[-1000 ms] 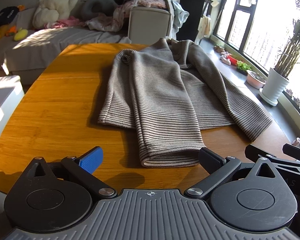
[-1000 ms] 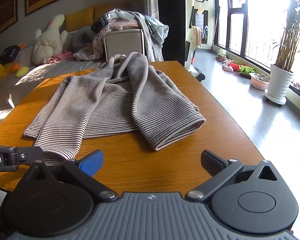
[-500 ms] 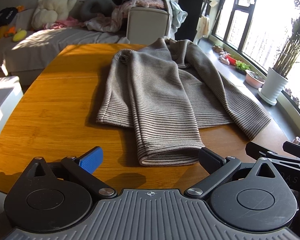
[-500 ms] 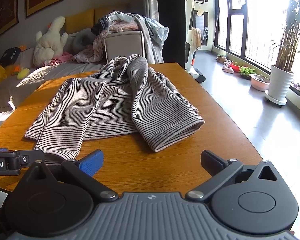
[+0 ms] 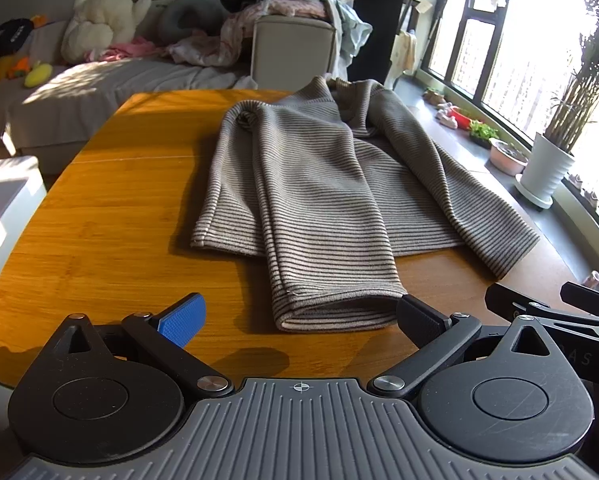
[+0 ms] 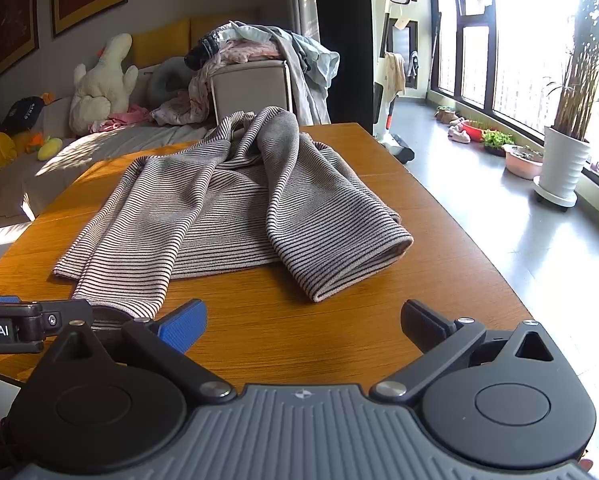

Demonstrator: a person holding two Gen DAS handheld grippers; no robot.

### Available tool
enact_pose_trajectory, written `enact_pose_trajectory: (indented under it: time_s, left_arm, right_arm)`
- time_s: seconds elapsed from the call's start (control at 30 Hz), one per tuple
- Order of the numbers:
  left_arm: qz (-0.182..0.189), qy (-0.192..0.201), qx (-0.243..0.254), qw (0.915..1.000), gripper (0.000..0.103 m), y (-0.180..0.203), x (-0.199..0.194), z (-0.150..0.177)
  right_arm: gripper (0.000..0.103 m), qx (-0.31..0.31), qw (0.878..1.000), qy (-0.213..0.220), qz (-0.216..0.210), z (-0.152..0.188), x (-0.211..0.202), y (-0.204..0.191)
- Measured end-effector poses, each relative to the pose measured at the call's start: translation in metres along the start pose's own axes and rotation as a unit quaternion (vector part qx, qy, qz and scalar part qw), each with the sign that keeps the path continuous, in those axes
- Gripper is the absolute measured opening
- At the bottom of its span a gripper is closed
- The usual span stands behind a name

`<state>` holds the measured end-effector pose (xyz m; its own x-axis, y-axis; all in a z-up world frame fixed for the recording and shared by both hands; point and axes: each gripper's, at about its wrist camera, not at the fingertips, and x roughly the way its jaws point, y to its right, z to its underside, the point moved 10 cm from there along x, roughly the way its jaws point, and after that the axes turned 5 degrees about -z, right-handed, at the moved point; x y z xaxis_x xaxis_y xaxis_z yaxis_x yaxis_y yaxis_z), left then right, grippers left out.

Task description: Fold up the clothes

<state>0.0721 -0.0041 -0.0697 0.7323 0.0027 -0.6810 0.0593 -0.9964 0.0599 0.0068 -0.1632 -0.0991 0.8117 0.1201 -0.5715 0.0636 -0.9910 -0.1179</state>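
Observation:
A grey-and-black striped sweater [image 5: 319,184] lies spread on the wooden table [image 5: 111,216], both sleeves laid down toward me. My left gripper [image 5: 299,316] stands open just before the cuff of one sleeve [image 5: 331,304], with nothing between its fingers. In the right wrist view the same sweater [image 6: 227,208] lies ahead, its other sleeve cuff [image 6: 351,264] a short way beyond my right gripper [image 6: 303,320], which is open and holds nothing. Each gripper shows at the edge of the other's view.
A sofa [image 5: 99,92] with a plush toy [image 5: 103,28] and a heap of clothes on a box [image 6: 251,68] lie behind the table. To the right are windows, a potted plant [image 6: 563,160] and bare floor. A white bin [image 5: 3,208] stands left.
Both grippers have drifted slightly toward the sweater's cuffs; the garment sits a bit nearer in both views. The jaws stay open and the sweater has not moved.

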Motion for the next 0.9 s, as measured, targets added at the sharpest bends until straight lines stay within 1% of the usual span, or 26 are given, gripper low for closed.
enact_pose_trajectory:
  time_s: [0.37,0.9]
  left_arm:
    - [-0.003,-0.003,-0.001,1.0000,0.103,-0.0013,0.0017,0.0003]
    - [-0.006,-0.001,0.005,1.0000,0.103,-0.0016,0.0034,-0.0015]
  right_arm:
    - [0.103,0.002,1.000,-0.007,-0.003,0.0050,0.0050,0.0003]
    - [0.103,-0.003,1.000,-0.004,-0.003,0.0019,0.0035,-0.0018]
